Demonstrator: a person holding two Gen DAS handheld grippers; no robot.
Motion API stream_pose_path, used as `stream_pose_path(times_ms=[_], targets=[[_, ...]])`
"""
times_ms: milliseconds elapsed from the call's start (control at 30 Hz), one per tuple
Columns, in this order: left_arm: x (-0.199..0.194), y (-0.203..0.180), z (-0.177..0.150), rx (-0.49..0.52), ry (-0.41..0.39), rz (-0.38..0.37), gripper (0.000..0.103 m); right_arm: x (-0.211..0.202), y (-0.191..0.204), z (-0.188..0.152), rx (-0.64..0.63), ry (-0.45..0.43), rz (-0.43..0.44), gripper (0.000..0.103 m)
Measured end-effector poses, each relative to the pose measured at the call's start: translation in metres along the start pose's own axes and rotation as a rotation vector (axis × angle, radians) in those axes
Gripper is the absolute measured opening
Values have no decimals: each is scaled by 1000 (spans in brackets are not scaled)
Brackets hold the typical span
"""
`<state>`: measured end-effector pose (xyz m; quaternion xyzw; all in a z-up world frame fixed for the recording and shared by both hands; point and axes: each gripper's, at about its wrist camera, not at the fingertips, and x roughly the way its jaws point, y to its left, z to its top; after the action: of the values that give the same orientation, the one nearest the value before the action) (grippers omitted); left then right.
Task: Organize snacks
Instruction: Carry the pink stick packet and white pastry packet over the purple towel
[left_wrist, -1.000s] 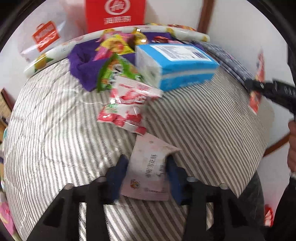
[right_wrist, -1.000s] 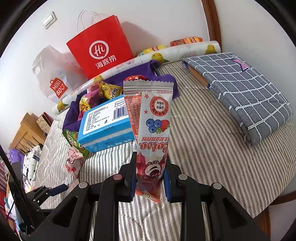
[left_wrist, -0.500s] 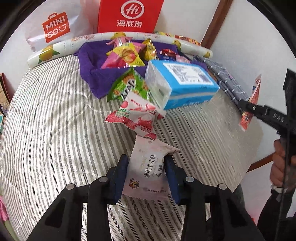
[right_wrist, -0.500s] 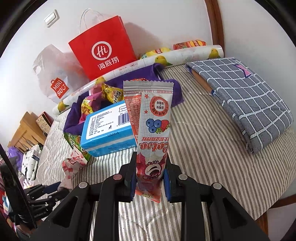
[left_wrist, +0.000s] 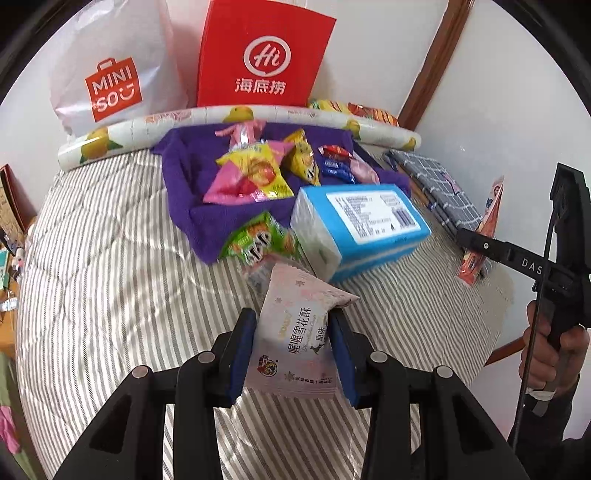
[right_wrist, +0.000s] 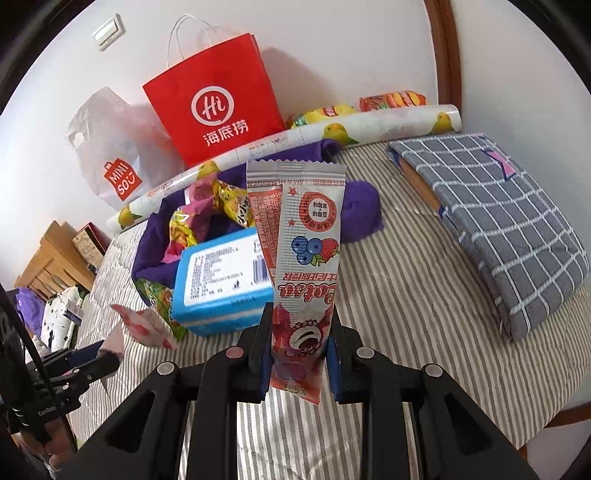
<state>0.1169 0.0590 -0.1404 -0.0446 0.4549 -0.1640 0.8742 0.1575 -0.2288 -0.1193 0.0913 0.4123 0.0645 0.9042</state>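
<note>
**Both hands loaded, snacks up off the bed**

Left gripper (left_wrist: 293, 350) has its fingers squeezed nearly shut on a pale pink pouch (left_wrist: 299, 339), pinched by its sides and held clear above the striped bed (left_wrist: 103, 266). Right gripper (right_wrist: 297, 354) is doing the same with a long strawberry bar (right_wrist: 303, 266), clamped at the bottom so it stands upright. Guessing both get carried to the pile, since most snacks already sit on the purple towel (left_wrist: 184, 199) by the red bag (left_wrist: 262, 55). The blue box (left_wrist: 362, 225) lies between the grippers and the towel, so probably go over or around it.
</note>
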Motion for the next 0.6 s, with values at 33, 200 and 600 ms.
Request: stream_pose_path(times_ms=[33, 200, 600], targets=[[-1, 2, 2, -5, -4, -4, 39, 1, 2, 2, -5, 0, 0, 24], [-2, 14, 9, -42, -11, -14, 39, 7, 11, 11, -25, 4, 3, 24], [-20, 20, 38, -78, -66, -59, 39, 18, 28, 27, -58, 11, 27, 24]])
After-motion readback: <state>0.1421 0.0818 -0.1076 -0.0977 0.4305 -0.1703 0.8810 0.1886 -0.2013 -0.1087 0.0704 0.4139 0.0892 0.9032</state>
